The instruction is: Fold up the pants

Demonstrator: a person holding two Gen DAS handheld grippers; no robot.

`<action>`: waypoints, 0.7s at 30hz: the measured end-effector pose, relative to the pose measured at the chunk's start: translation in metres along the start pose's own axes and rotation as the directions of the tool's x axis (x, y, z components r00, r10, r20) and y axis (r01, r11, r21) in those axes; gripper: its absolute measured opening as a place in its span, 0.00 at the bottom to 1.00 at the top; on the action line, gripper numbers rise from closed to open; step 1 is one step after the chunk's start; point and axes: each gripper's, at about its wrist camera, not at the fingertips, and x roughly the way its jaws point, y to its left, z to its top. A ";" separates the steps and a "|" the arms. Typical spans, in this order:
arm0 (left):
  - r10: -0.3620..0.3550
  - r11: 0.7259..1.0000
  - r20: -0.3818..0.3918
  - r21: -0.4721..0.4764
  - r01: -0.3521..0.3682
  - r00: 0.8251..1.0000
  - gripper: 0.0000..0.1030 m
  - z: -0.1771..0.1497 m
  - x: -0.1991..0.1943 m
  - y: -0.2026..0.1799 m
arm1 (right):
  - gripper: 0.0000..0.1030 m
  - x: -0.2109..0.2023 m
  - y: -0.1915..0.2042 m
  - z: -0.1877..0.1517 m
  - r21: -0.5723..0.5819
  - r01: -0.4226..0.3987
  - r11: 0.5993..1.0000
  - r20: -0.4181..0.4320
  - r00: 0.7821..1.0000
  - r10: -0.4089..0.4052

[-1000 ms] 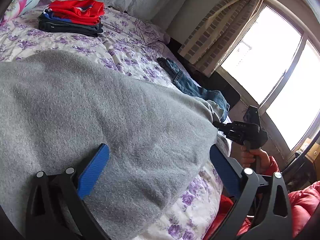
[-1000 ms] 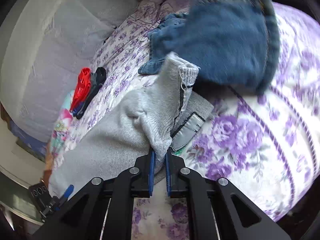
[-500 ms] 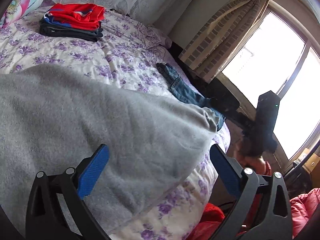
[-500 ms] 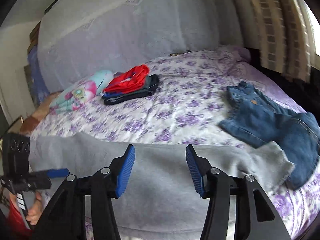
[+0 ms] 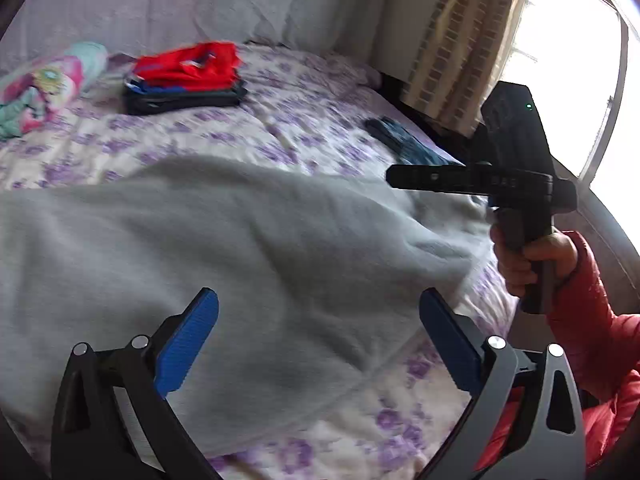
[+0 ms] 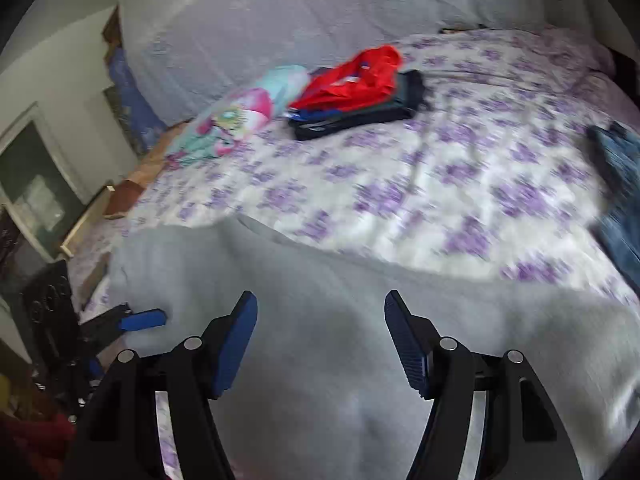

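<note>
so the right gripper just let go of the grey pants: a second ago it was pinching the waistband end, now its jaws have been opening and stand spread with nothing between them, hovering over the cloth. Left gripper is spread wide too, empty. The pants lie flat along the near edge of the bed, around 6 o'clock in both views; the folded stack sits at 12, jeans at 3. Looks to me like one fold is laid and the next grab is coming
</note>
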 end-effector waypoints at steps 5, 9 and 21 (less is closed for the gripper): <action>0.140 0.950 0.012 -0.282 -0.131 0.990 0.95 -0.005 -0.025 0.086 | 0.26 0.086 0.025 0.071 0.086 -0.272 0.959 -0.146 0.948 0.282; 0.197 0.961 0.018 -0.203 -0.189 0.980 0.95 -0.027 -0.013 0.082 | 0.25 0.142 0.037 0.080 0.133 -0.283 0.950 -0.284 0.907 0.310; 0.186 0.961 0.032 -0.214 -0.175 0.982 0.95 -0.025 -0.013 0.081 | 0.45 0.145 0.045 0.075 -0.009 -0.170 0.985 -0.299 0.941 0.160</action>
